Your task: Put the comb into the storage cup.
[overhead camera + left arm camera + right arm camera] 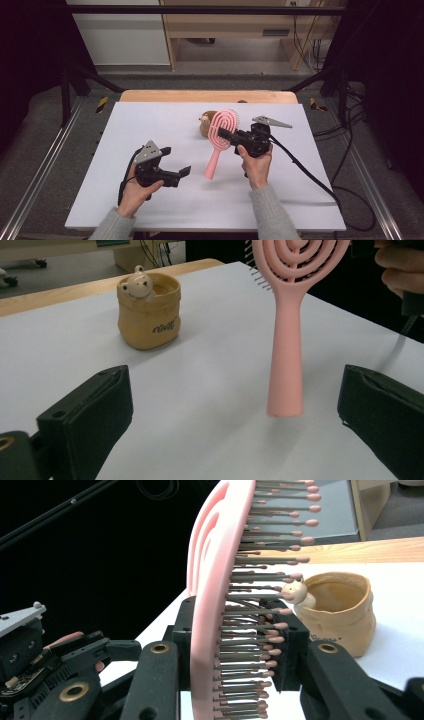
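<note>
A pink hairbrush (220,137) is held by its round bristled head in my right gripper (226,135), which is shut on it; the handle (286,355) hangs down toward the white table. In the right gripper view the black jaws of the right gripper (235,645) clamp the brush head (215,590) from both sides, bristles pointing right. My left gripper (176,161) stands open to the left of the handle's end, its jaws wide apart with nothing between the pads. In the left gripper view the left gripper (235,410) faces the handle, which stands off to the right, just short of the right jaw.
A small tan cup with a bear figure (206,124) stands behind the brush, also seen as the tan cup (148,310) and the cup (340,610). The white table sheet (150,120) ends at a wooden edge (210,96) at the back. A black cable (310,175) trails right.
</note>
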